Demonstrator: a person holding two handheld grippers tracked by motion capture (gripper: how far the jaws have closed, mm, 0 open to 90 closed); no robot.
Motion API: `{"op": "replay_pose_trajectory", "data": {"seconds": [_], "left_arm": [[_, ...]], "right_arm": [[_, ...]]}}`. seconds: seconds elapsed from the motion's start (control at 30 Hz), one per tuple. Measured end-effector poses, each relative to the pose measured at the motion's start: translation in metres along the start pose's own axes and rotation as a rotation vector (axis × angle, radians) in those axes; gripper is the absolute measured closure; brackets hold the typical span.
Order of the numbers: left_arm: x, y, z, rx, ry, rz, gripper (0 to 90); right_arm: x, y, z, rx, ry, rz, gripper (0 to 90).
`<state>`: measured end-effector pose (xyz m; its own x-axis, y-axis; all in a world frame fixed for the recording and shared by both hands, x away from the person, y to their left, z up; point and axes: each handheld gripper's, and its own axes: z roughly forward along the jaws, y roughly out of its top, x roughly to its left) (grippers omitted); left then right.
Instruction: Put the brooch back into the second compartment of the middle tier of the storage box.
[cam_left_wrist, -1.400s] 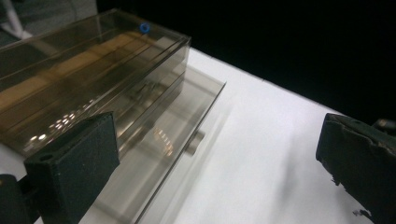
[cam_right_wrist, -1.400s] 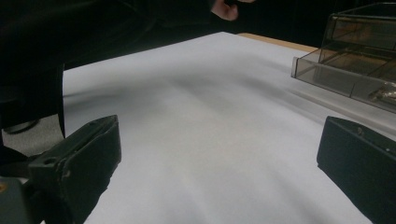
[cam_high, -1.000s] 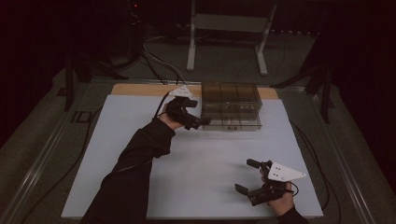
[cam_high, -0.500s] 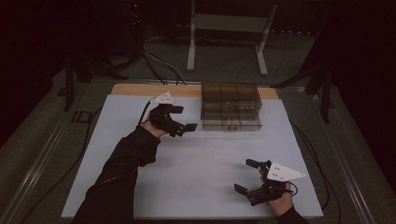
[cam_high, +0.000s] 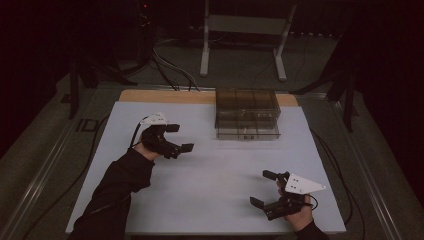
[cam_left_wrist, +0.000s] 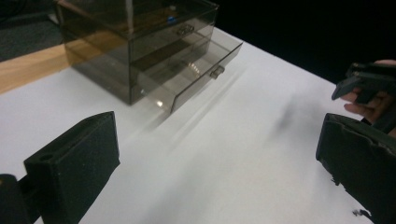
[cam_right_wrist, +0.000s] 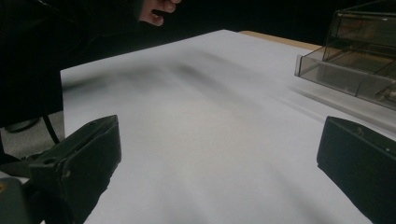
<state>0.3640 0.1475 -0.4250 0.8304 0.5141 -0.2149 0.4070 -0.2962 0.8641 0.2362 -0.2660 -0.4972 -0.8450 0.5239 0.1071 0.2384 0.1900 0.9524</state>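
A smoky clear plastic drawer unit (cam_high: 246, 107) (cam_left_wrist: 140, 37) stands at the far middle of the white mat (cam_high: 210, 175). Its bottom drawer (cam_high: 247, 133) (cam_left_wrist: 201, 74) (cam_right_wrist: 345, 77) is pulled partway out. My left gripper (cam_high: 180, 137) (cam_left_wrist: 217, 172) hovers open left of the unit, pointing right, with nothing between its jaws. Near the front right edge my right gripper (cam_high: 262, 188) (cam_right_wrist: 215, 172) is open too and holds nothing. The left gripper view also catches the right gripper (cam_left_wrist: 364, 79) at far right.
A strip of bare wood (cam_high: 165, 96) runs along the mat's far edge. Beyond the table stand a metal frame (cam_high: 242, 30) and loose cables (cam_high: 165, 65) on a dark floor. The person's left sleeve (cam_high: 120, 190) crosses the mat's near left.
My left gripper has drawn back from the drawer unit's front left corner, leftward and toward the person. The right gripper has stayed put.
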Motion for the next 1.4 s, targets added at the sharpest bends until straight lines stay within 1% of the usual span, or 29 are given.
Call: {"op": "replay_pose_trajectory", "data": {"seconds": [0.07, 0.13, 0.17, 0.47, 0.6, 0.7, 0.8, 0.9, 0.93, 0.97, 1.07, 1.1, 1.17, 1.23, 1.3, 1.4], "left_arm": [[0.001, -0.006, -0.004, 0.0, 0.013, -0.008, 0.2], [0.001, -0.011, -0.008, -0.007, 0.014, -0.015, 0.2], [0.001, -0.011, -0.008, -0.007, 0.014, -0.015, 0.2], [-0.001, -0.041, -0.019, -0.019, 0.032, -0.026, 0.2], [-0.003, -0.056, -0.025, -0.024, 0.033, -0.045, 0.2], [-0.005, -0.069, -0.029, -0.023, 0.031, -0.055, 0.2], [-0.007, -0.082, -0.034, -0.017, 0.039, -0.064, 0.2], [-0.011, -0.091, -0.039, -0.01, 0.04, -0.067, 0.2], [-0.011, -0.091, -0.039, -0.01, 0.04, -0.067, 0.2], [-0.014, -0.098, -0.043, -0.008, 0.045, -0.068, 0.2], [-0.019, -0.108, -0.045, -0.002, 0.047, -0.079, 0.2], [-0.022, -0.111, -0.047, 0.004, 0.046, -0.07, 0.2], [-0.026, -0.117, -0.05, 0.013, 0.06, -0.059, 0.2], [-0.027, -0.122, -0.055, 0.007, 0.061, -0.061, 0.2], [-0.029, -0.126, -0.06, 0.002, 0.083, -0.05, 0.2], [-0.03, -0.134, -0.067, -0.012, 0.104, -0.053, 0.2]], "right_arm": [[0.0, 0.0, 0.0, 0.002, 0.001, 0.001, 0.0], [0.0, 0.0, 0.0, 0.0, 0.001, 0.003, 0.0], [0.0, 0.0, 0.0, 0.0, 0.001, 0.003, 0.0], [0.0, 0.0, 0.001, 0.006, -0.001, 0.0, 0.0], [0.001, -0.001, 0.001, 0.009, -0.003, -0.003, 0.0], [0.001, 0.0, 0.001, 0.007, -0.002, -0.004, 0.0], [0.001, -0.001, 0.002, 0.014, -0.001, -0.001, 0.0], [0.001, 0.0, 0.002, 0.011, -0.001, -0.003, 0.0], [0.002, 0.0, 0.002, 0.014, -0.001, -0.005, 0.0], [0.002, -0.001, 0.002, 0.017, -0.002, -0.009, 0.0], [0.001, 0.0, 0.002, 0.015, -0.001, -0.008, 0.0], [0.001, 0.0, 0.002, 0.015, -0.002, -0.008, 0.0], [0.001, -0.001, 0.002, 0.02, -0.001, -0.011, 0.0], [0.002, -0.001, 0.002, 0.019, 0.0, -0.011, 0.0], [0.002, -0.001, 0.002, 0.018, 0.001, -0.014, 0.0], [0.002, -0.001, 0.002, 0.021, 0.0, -0.013, 0.0]]}}
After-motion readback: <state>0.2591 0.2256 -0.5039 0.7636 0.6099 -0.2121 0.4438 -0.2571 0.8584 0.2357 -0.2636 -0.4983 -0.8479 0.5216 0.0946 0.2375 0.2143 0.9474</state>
